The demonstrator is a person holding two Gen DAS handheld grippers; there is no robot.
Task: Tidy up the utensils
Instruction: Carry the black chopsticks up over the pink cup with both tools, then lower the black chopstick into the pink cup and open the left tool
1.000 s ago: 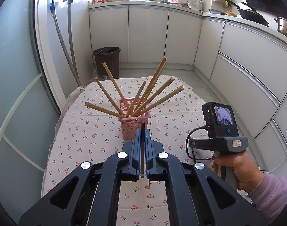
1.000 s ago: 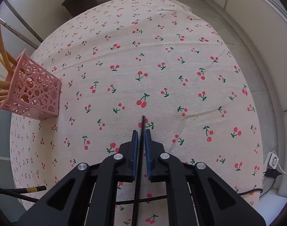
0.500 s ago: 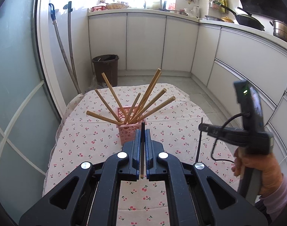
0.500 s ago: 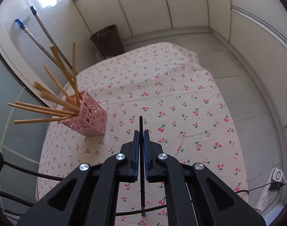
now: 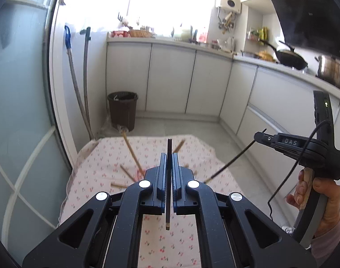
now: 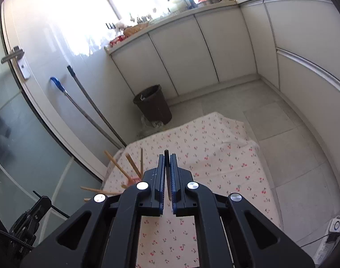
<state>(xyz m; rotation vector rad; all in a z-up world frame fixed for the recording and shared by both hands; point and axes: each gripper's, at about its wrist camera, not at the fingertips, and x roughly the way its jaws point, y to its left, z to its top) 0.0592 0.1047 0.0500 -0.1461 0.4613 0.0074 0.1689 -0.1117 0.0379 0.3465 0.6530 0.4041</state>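
Observation:
My left gripper point(image 5: 169, 155) is shut on a dark chopstick point(image 5: 168, 210) that stands upright between its jaws, high above the cherry-print tablecloth point(image 5: 96, 163). My right gripper point(image 6: 167, 156) is shut on a second dark chopstick point(image 6: 166, 154). In the left wrist view that chopstick point(image 5: 232, 161) slants down from the right gripper point(image 5: 259, 136), which a hand point(image 5: 326, 198) holds. Wooden chopsticks point(image 5: 131, 150) fan out of the pink holder point(image 6: 134, 179), which is mostly hidden behind the jaws. The wooden chopsticks point(image 6: 116, 163) lie left of and below my right gripper.
A brown bin point(image 5: 123, 109) and two mop handles point(image 5: 77, 93) stand beyond the table's far edge. White cabinets point(image 5: 192, 82) run along the back and right. A glass door point(image 6: 25, 147) closes off the left. A power strip point(image 6: 334, 226) lies on the floor at right.
Both grippers have risen and tipped upward, each still shut on its dark chopstick. The right one lifted its chopstick well off the cloth. The holder has dropped behind the jaws.

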